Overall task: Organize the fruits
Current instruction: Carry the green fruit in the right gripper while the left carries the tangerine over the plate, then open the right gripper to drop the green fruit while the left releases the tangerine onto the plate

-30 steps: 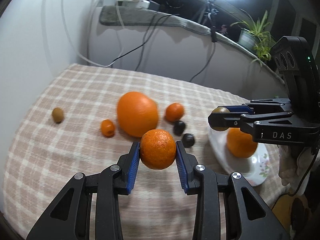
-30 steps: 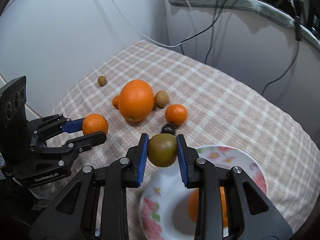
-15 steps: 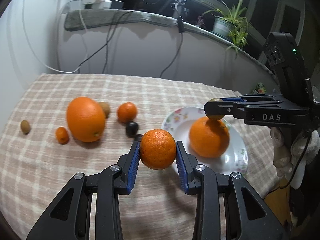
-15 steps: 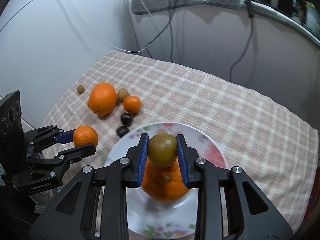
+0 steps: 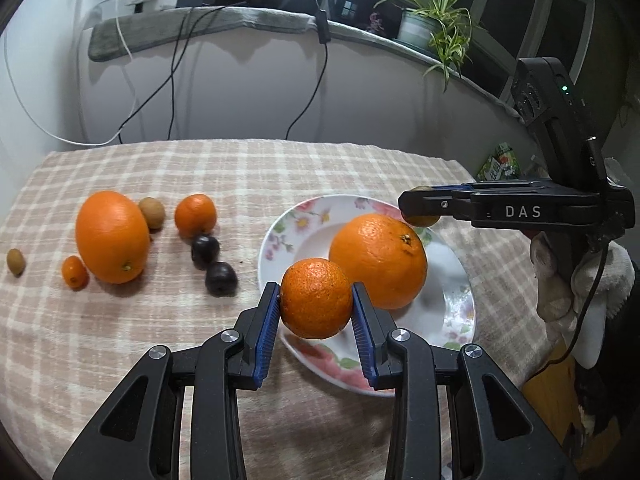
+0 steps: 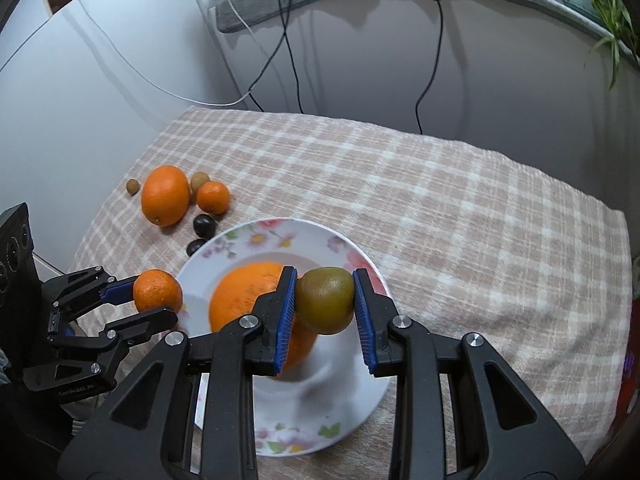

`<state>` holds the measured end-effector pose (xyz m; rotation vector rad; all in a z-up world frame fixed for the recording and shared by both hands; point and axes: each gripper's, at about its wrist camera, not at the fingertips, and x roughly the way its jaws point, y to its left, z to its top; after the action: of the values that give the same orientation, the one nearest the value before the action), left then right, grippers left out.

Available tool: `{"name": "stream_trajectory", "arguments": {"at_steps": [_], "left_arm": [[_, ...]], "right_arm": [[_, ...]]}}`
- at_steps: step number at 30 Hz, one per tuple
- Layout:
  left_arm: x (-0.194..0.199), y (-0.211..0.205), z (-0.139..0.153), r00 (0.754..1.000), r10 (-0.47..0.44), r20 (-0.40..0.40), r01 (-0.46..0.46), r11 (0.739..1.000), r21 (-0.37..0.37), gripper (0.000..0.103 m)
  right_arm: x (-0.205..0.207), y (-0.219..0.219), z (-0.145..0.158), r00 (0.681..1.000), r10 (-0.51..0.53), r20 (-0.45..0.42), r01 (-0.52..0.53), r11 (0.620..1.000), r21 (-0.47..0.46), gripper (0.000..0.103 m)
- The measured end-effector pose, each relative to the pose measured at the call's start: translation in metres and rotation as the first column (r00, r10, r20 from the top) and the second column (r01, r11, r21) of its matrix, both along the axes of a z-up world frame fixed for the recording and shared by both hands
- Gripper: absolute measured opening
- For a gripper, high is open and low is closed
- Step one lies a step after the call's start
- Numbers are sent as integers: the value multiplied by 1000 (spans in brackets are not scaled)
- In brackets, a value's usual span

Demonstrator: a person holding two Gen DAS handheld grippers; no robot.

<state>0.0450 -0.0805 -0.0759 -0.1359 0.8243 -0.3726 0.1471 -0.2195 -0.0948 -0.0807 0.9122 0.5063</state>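
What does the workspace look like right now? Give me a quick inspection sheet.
Surface: checked tablecloth.
Job's things: floral plate holding one large orange; on the cloth a second large orange, small mandarin, kumquat, two kiwis, two dark plums.
Clutter: nothing seen.
Grippers: left gripper shut on a mandarin; right gripper shut on a kiwi, both over the plate.
Cables: several hanging down the wall.
Surroundings: ledge with potted plant.

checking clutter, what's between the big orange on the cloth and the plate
Two dark plums lie between the big orange and the plate; clearest in the left wrist view.
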Motion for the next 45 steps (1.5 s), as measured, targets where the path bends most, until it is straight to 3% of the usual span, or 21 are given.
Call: {"name": "stream_trajectory", "arguments": {"at_steps": [34,36,39,45], "left_arm": [[5,-6,-5,999,-24,-28,25,1000,7,34],[5,-7,-6,999,-26,-30,26,1000,9,34],[5,-5,-4,1000,-19,-24,19,1000,4,54],[3,-3,0,1000,-9,-8,9,1000,2,63]], "right_arm": [[7,-17,-17,996,-44,-73,46,999,29,31],[7,-18,-17,996,-46,-73,49,998,27,37],[6,-18,-14,996,-59,-61,61,998,18,56],[7,-20,-8,997,-69,-44,70,997,29,73]]}}
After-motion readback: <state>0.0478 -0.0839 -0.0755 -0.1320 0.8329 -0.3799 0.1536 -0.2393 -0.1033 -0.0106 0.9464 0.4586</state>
